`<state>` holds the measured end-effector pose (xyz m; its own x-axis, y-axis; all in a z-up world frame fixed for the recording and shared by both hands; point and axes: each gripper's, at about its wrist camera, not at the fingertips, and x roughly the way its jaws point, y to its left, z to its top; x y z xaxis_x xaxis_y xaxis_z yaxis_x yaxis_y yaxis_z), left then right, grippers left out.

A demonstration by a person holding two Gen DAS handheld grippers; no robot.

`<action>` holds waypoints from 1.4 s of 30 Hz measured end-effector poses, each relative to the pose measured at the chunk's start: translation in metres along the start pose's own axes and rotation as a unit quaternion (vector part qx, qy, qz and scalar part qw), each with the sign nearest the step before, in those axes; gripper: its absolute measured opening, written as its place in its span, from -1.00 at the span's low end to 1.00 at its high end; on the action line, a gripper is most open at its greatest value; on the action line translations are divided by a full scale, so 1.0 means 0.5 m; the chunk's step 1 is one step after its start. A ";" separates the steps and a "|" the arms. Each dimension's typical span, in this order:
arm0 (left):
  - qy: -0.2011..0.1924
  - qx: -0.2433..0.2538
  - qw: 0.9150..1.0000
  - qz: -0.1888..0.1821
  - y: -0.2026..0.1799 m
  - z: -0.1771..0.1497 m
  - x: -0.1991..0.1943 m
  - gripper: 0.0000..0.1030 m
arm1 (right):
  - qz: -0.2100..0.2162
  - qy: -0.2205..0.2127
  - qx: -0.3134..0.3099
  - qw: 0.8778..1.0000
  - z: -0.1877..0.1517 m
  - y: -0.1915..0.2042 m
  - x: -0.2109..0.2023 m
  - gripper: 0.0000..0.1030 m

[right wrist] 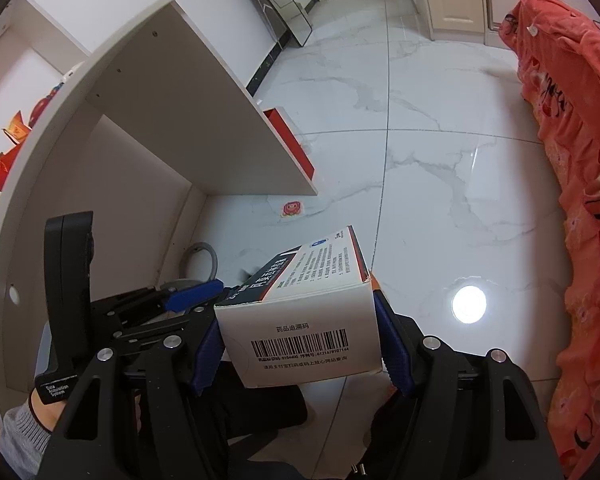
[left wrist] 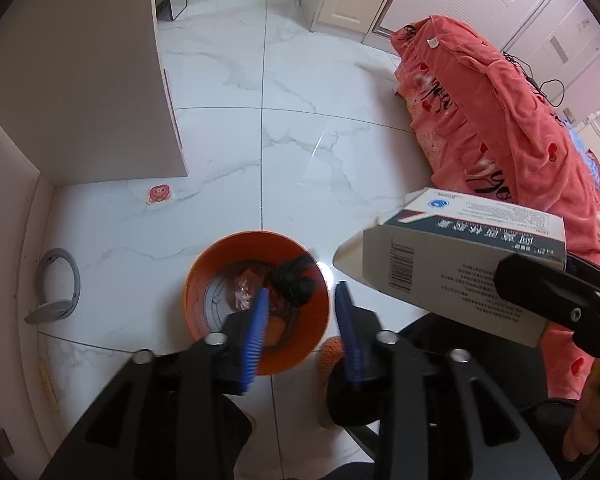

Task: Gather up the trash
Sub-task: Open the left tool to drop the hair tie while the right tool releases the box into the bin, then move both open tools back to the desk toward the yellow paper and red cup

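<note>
Now right gripper [right wrist: 300, 344] clamps the medicine box [right wrist: 308, 320]; left gripper [left wrist: 302, 320] gapes empty above the orange bin [left wrist: 256, 304]. Next: swing box left over bin, release.

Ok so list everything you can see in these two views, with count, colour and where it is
bin: one, orange, on the floor below the left gripper, dark and crinkly trash inside
medicine box: one, white and dark, clamped in the right gripper, above and right of the bin
sticker: one, pink, on the floor by the desk panel
ring-shaped object: one, grey, on the floor under the desk
desk: one, off-white, left side
bedspread: one, coral red, right side
floor: white marble tiles
left gripper: black, blue fingers, open above the bin
right gripper: black, blue fingers, shut on the box
</note>
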<state>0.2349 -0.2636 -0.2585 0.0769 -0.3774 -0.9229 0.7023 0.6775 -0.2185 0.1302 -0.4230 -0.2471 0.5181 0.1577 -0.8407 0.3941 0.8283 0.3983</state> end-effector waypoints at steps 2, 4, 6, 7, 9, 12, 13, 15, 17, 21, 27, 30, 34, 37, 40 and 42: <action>0.004 -0.002 1.000 0.000 0.006 0.000 0.002 -0.21 | 0.000 0.004 0.002 1.000 0.002 -0.002 0.008 0.29; 0.001 -0.005 1.000 0.011 0.009 0.003 0.000 -0.21 | -0.001 0.008 0.001 1.000 0.006 -0.005 0.017 0.29; -0.008 -0.007 1.000 0.019 0.018 0.002 -0.012 -0.21 | 0.002 0.015 -0.001 1.000 0.010 0.003 0.029 0.29; -0.011 -0.007 1.000 0.025 0.023 0.000 -0.016 -0.21 | 0.002 0.017 -0.004 1.000 0.013 0.006 0.034 0.30; -0.015 -0.007 0.999 0.041 0.030 -0.006 -0.025 -0.21 | 0.007 0.027 -0.016 0.999 0.018 0.021 0.054 0.31; -0.018 -0.012 0.998 0.056 0.044 -0.021 -0.041 -0.22 | 0.011 0.035 -0.037 0.999 0.024 0.048 0.081 0.34; -0.019 -0.016 0.998 0.058 0.050 -0.026 -0.045 -0.21 | 0.012 0.039 -0.043 0.998 0.027 0.055 0.089 0.37; -0.019 -0.022 0.998 0.060 0.056 -0.027 -0.047 -0.21 | 0.005 0.042 -0.052 0.998 0.031 0.072 0.105 0.39; -0.019 -0.028 0.997 0.064 0.067 -0.031 -0.051 -0.21 | 0.000 0.043 -0.060 0.997 0.035 0.087 0.116 0.48; -0.025 -0.038 0.997 0.069 0.080 -0.035 -0.065 -0.21 | 0.001 0.038 -0.058 0.998 0.033 0.099 0.112 0.50; -0.060 -0.034 0.995 0.070 0.057 -0.029 -0.114 -0.21 | 0.005 0.005 -0.062 0.998 0.032 0.113 0.056 0.50; -0.083 -0.027 0.993 0.078 0.036 -0.028 -0.149 -0.21 | 0.005 -0.020 -0.077 0.997 0.027 0.129 0.007 0.50; -0.119 -0.015 0.989 0.090 0.008 -0.031 -0.205 -0.21 | 0.011 -0.064 -0.108 0.992 0.020 0.148 -0.066 0.50; -0.144 -0.009 0.984 0.102 -0.009 -0.034 -0.245 0.11 | 0.019 -0.091 -0.120 0.988 0.015 0.161 -0.119 0.50; -0.176 -0.005 0.978 0.111 -0.023 -0.041 -0.292 0.15 | 0.036 -0.114 -0.128 0.985 0.015 0.177 -0.167 0.50; -0.192 -0.006 0.974 0.121 -0.029 -0.043 -0.319 0.15 | 0.042 -0.127 -0.133 0.982 0.012 0.191 -0.190 0.50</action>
<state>0.1974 -0.1996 -0.1150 0.4993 -0.4128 -0.7618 0.6232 0.7819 -0.0152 0.1231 -0.3622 -0.1269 0.7258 0.1207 -0.6772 0.1474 0.9343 0.3245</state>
